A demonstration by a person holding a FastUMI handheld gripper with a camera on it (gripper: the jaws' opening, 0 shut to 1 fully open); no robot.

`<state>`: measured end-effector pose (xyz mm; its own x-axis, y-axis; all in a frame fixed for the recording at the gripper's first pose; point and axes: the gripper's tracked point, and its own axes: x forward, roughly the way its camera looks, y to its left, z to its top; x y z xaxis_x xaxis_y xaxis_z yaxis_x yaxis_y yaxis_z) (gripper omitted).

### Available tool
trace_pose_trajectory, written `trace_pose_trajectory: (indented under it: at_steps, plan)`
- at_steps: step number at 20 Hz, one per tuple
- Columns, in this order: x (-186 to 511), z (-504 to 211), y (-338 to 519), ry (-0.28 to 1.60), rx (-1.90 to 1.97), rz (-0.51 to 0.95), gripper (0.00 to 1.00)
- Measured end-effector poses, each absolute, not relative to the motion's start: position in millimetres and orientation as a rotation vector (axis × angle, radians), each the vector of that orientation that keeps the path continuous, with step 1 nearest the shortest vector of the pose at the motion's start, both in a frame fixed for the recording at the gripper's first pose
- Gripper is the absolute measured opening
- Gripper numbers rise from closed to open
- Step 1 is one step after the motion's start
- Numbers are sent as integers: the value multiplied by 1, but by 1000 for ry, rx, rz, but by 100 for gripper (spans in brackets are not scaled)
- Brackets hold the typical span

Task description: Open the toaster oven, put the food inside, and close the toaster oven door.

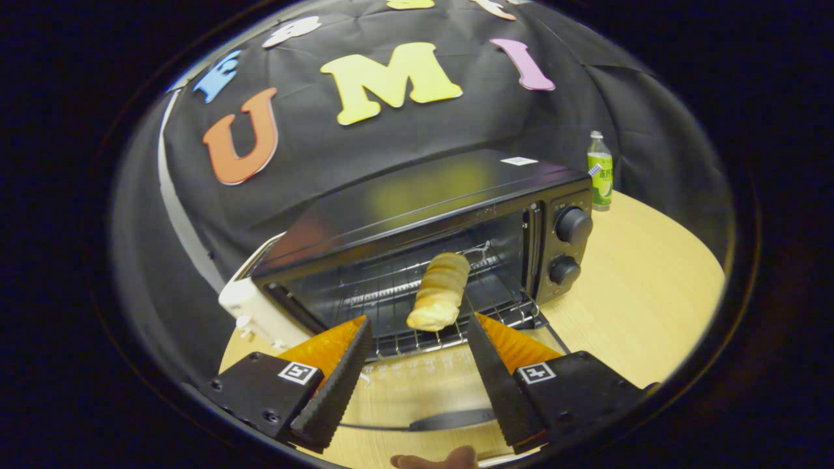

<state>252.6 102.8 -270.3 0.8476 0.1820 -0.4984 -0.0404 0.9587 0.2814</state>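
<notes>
A bread roll [440, 291] lies on the wire rack [417, 312] of an open toaster oven [417, 221], just ahead of the tool [417, 326] and slightly beyond its fingertips, in line with the gap between them and nearer the right finger. The roll is long and cone-like, golden brown with spiral ridges, its paler, blunt end pointing toward the near side and reaching the front edge of the rack.

The oven is a black box with a glossy top that carries a small white sticker; two round black knobs [568, 247] sit one above the other on its right-hand panel. Its glass door [417, 384] is folded down flat toward the near side, under the fingers, with the dark handle [449, 420] at its near edge. The oven stands on a pale wooden surface [645, 293].

The tool is spread wide, its two ridged fingers [335, 384] angled apart and holding nothing; neither finger touches the roll. Whether they touch the lowered door cannot be told.

A white appliance [251, 312] sits against the oven's left side. At the far right of the surface, past the oven's corner, a green-labelled bottle [599, 172] stands upright. A fingertip of a person's hand [435, 461] shows at the near edge, below the door handle.
</notes>
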Motion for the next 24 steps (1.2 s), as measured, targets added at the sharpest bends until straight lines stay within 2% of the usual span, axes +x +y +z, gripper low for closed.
trace_pose_trajectory:
  at_steps: [5,11,18,24]
  plan:
    - [182,-247,101,478,139,204,99]
    - [147,-265,74,455,74,180,100]
    - [132,-331,75,556,29,206,100]
    - [145,-365,76,659,-11,188,100]
